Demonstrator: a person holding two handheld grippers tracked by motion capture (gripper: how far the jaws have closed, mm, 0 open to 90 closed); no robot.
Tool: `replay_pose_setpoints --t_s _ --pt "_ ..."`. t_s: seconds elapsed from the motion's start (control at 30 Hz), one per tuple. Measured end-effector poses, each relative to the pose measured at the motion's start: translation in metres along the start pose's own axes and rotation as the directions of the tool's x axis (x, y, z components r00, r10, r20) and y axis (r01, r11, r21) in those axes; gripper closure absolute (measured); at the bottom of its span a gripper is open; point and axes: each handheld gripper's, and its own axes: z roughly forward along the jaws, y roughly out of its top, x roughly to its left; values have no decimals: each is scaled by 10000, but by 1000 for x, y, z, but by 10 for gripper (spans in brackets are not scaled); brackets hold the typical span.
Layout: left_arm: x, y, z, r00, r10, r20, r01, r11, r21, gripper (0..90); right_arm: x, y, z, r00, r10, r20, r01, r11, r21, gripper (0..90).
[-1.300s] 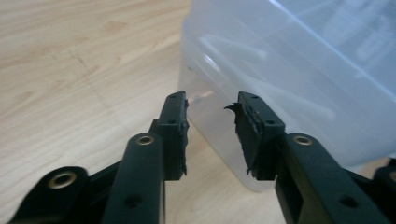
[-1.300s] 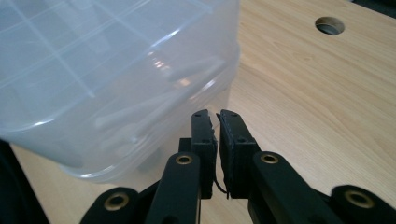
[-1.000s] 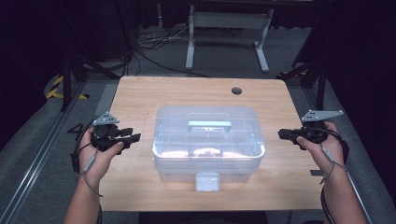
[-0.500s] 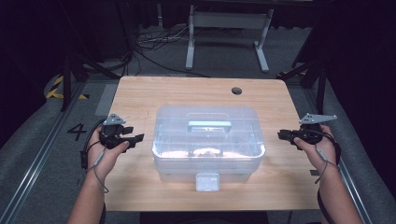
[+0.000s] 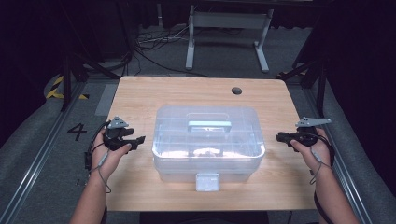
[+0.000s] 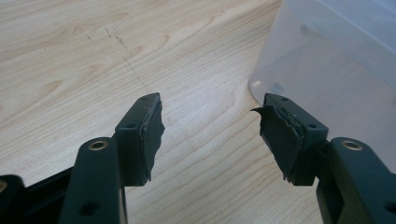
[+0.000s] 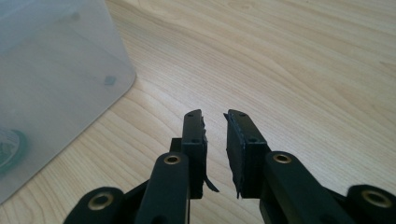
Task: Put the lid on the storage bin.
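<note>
Clear plastic box [image 5: 208,140] between hand-held grippers

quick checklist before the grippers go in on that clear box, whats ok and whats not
1. Left gripper open, nothing between its jaws: ok; the jaws have just been opening.
2. Right gripper wide enough for a grab: not ok, only a narrow gap, nothing in it.
3. Both grippers apart from the clear plastic box, one at each side: ok.
4. Lid on, handle lying flat: ok.
5. Front latch fastened: cannot tell.
6. Bare table around the box for the approach: ok.
</note>
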Motion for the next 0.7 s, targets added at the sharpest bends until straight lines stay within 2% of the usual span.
replay_pose_setpoints --t_s 0.23,0.47,0.57,0.7 --pt "-1 -7 10 9999 122 -11 -121 9984 557 393 1 -7 10 9998 -171 -31 171 9998 132 775" --pt "-5 -13 16 9999 146 45 -150 9962 860 387 6 -10 18 9995 -323 -64 323 9994 91 762" --pt "-6 -15 18 9991 404 96 -413 9918 1209 382 8 -13 20 9994 -348 -92 349 9993 94 758" --pt "-6 -16 18 9996 197 191 -222 9900 1396 379 10 -16 23 9991 -396 -139 398 9992 99 749"
